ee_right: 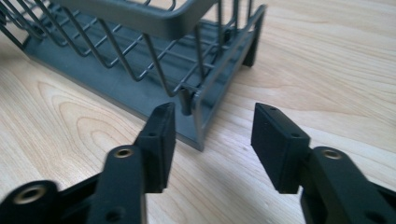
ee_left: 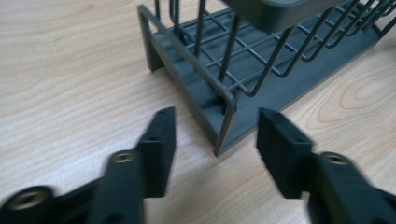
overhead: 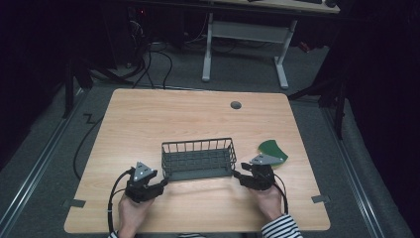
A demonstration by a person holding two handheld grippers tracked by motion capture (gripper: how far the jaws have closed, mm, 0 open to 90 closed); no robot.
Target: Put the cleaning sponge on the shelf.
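A dark grey wire rack stands on the wooden table near its front, and nothing lies in it. My left gripper is at the rack's front left corner, jaws open and set either side of the corner post without touching it. At the front right corner my right gripper is open in the same way, the post between its jaws. A dark green plate lies flat just behind the right gripper, to the right of the rack.
The light wooden table has a round grey cable grommet near its far edge. Cables trail from both grippers over the front edge. Beyond the table is grey floor with cables and a white desk frame.
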